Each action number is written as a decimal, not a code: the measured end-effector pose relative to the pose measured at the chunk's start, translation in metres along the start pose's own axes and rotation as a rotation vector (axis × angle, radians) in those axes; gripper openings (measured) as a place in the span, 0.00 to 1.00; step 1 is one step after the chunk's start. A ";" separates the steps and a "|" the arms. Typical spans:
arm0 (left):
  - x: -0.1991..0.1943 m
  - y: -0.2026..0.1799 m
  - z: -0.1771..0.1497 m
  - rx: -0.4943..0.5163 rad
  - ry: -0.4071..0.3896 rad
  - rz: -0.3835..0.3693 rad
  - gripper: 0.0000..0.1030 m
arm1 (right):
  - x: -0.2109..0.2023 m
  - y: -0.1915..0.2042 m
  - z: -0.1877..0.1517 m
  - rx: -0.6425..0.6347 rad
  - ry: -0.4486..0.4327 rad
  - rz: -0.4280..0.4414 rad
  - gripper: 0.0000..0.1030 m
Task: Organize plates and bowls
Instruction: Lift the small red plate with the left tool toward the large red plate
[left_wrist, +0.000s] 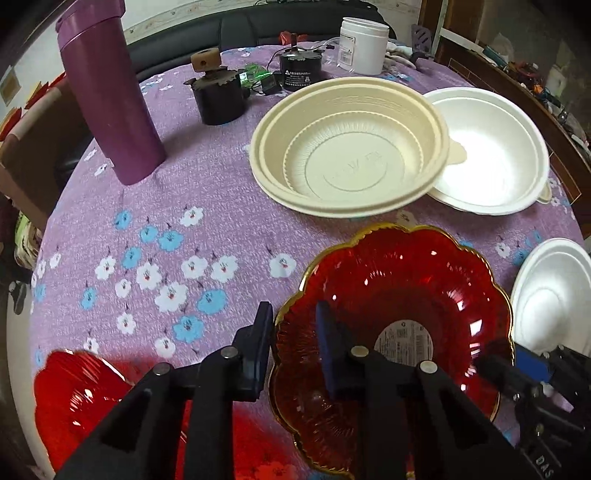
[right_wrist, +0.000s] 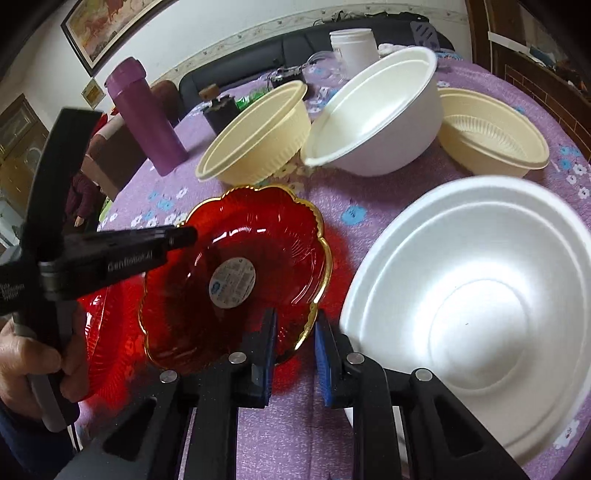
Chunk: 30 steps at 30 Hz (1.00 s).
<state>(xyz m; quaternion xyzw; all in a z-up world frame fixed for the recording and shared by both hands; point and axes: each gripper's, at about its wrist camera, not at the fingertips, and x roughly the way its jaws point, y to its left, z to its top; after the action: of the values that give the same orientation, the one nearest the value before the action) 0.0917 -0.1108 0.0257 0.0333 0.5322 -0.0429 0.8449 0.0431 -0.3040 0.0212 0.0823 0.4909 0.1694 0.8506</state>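
Red plate's (left_wrist: 399, 295) rim sits between both grippers' jaws.

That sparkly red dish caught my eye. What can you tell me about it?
The red, see-through, glass-like dish with a scalloped gold rim has a ribbed wall and a round paper label at its centre. It sits upright on the purple flowered tablecloth, near the white foam bowl. The left claw straddles its rim on one side, the right claw on the opposite side. Whether the pads already pinch it is unclear. A second red dish lies beside it.
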 end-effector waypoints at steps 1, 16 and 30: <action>-0.002 -0.001 -0.002 0.003 -0.001 -0.003 0.22 | -0.001 0.000 0.000 -0.003 -0.005 -0.007 0.20; -0.035 -0.001 -0.024 -0.003 -0.077 -0.022 0.21 | -0.017 0.001 0.006 -0.018 -0.079 0.006 0.22; -0.079 0.004 -0.042 -0.016 -0.157 -0.027 0.22 | -0.043 0.007 0.002 -0.010 -0.117 0.050 0.22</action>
<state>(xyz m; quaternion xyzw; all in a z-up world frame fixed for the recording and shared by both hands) 0.0205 -0.0994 0.0787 0.0159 0.4651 -0.0527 0.8836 0.0238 -0.3133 0.0592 0.1001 0.4374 0.1878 0.8737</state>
